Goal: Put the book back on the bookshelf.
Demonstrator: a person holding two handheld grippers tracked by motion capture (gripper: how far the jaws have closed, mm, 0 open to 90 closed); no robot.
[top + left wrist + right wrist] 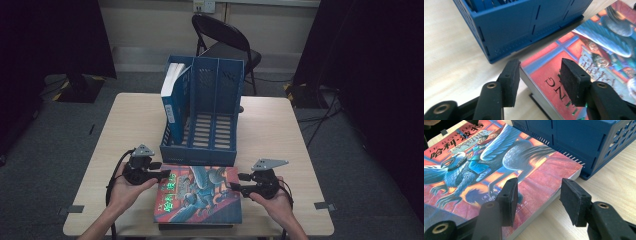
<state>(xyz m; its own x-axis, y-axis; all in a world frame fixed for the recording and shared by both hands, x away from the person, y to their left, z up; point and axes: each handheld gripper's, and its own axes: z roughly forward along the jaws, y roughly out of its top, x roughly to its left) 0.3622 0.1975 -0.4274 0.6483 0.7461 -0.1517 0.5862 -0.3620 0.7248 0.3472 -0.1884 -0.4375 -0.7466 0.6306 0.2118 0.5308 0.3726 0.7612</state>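
Note:
A colourful paperback [200,197] lies flat near the table's front edge, on top of a dark book [195,226]. My left gripper [165,175] is at the paperback's left edge. In the left gripper view its jaws [540,77] stand apart astride the corner of the paperback [579,50], one pad beside the spine and one over the cover, neither pressing. My right gripper [237,182] is at the right edge. Its jaws [539,197] are open too, one over the cover of the paperback [499,165] and one over bare table.
A blue three-slot file rack [200,150] stands just behind the paperback, with books [172,95] in its left slot. It looms close in both gripper views [524,27] [579,140]. A black folding chair [225,40] stands beyond the wooden table [280,130].

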